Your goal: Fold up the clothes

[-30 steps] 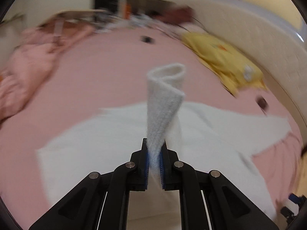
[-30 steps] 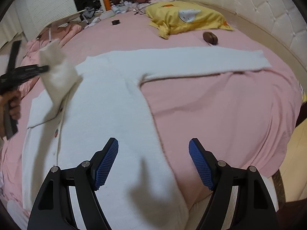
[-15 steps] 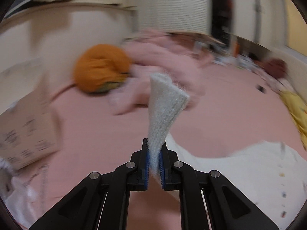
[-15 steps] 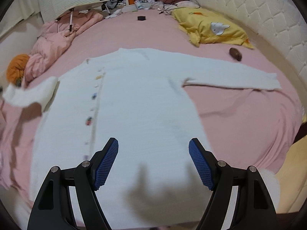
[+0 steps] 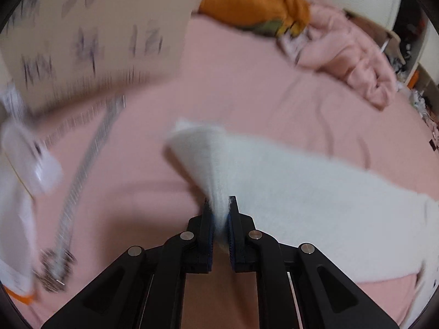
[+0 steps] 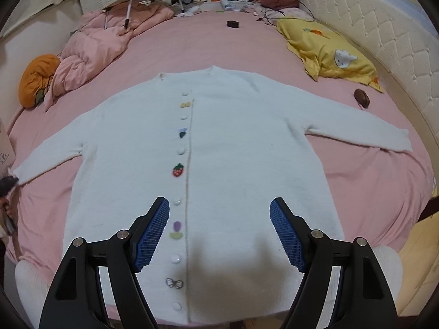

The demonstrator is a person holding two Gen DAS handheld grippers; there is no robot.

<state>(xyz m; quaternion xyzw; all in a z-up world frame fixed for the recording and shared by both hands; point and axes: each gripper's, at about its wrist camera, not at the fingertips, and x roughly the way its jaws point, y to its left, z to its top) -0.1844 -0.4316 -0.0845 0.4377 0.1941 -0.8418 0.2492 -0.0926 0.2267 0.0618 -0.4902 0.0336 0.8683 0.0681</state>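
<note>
A white knitted cardigan with colourful buttons lies flat, front up, on the pink bed, both sleeves spread out. My left gripper is shut on the cuff of its left sleeve, low over the sheet near the bed's left edge; that gripper shows dimly in the right wrist view. My right gripper is open and empty, hovering above the cardigan's hem at the near edge.
An orange cushion and a bunched pink duvet lie at the left. A yellow pillow and a small brown object lie at the right by the padded headboard. A cardboard box stands beside the bed.
My left gripper has drawn the sleeve cuff out to the left and down onto the bed, so the sleeve now lies straight. The right gripper has swung to face the cardigan squarely.
</note>
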